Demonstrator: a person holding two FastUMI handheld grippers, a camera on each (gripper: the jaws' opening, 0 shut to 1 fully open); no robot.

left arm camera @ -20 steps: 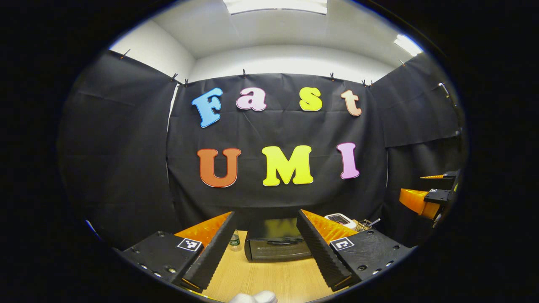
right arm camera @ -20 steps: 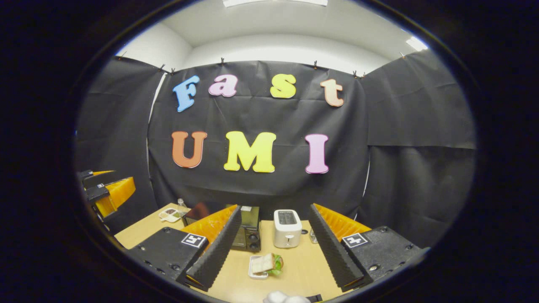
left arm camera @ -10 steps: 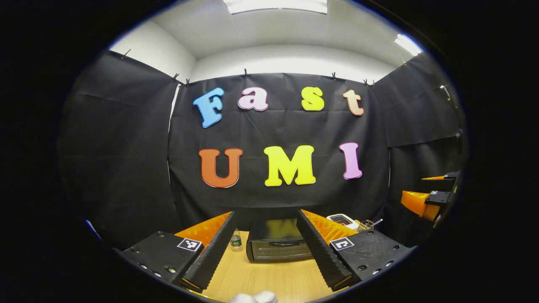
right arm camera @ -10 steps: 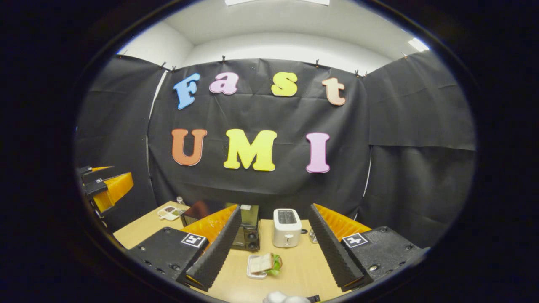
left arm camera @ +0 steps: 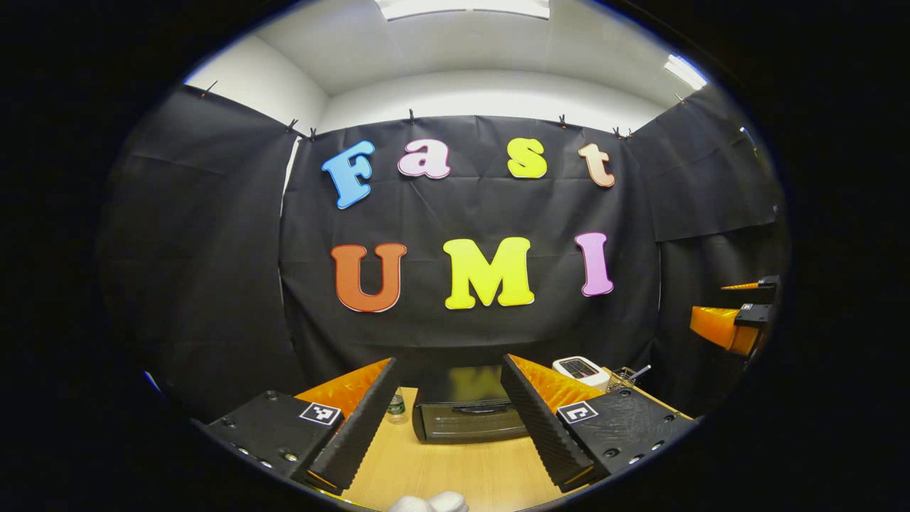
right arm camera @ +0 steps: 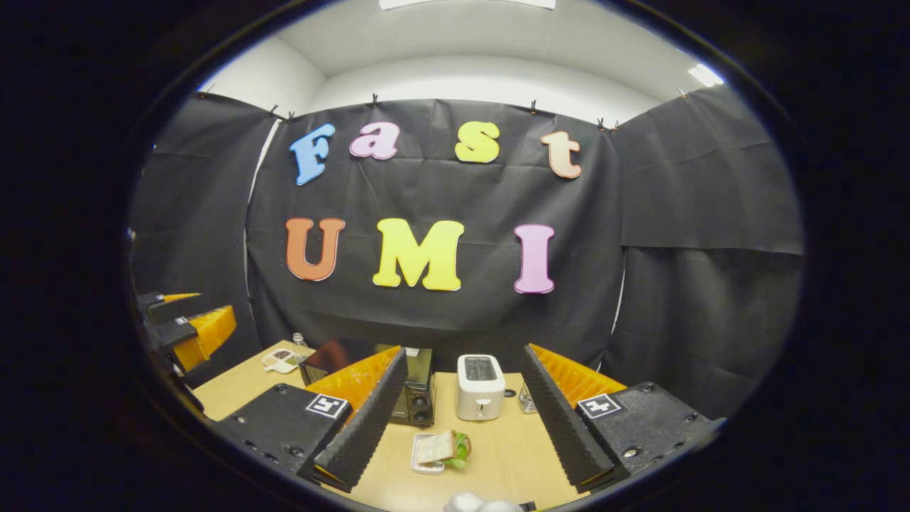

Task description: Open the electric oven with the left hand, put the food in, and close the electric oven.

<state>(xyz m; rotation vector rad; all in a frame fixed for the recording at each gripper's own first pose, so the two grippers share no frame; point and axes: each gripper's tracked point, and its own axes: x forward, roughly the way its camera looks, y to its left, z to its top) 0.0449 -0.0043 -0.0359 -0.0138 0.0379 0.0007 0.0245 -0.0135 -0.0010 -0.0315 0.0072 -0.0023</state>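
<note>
Each gripper, the left gripper [left arm camera: 446, 419] and the right gripper [right arm camera: 462, 419], has two long wedge-shaped fingers with ribbed inner faces, mounted on black blocks studded with screws. A small square black-and-white marker sits on each block, low in the frame.

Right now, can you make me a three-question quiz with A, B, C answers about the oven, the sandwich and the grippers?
1. Where is the sandwich?
A. inside the oven
B. on the table in front of the toaster
C. on top of the toaster

2. What colour is the toaster?
A. white
B. red
C. green

3. How is the oven door?
A. wide open
B. taken off
C. shut

Answers:
1 B: in the right gripper view the sandwich lies in a small tray on the wooden table, nearer than the toaster.
2 A: its body is white.
3 C: in the left gripper view the door stands flush, handle untouched, ahead of the open left hand-held gripper.
</note>
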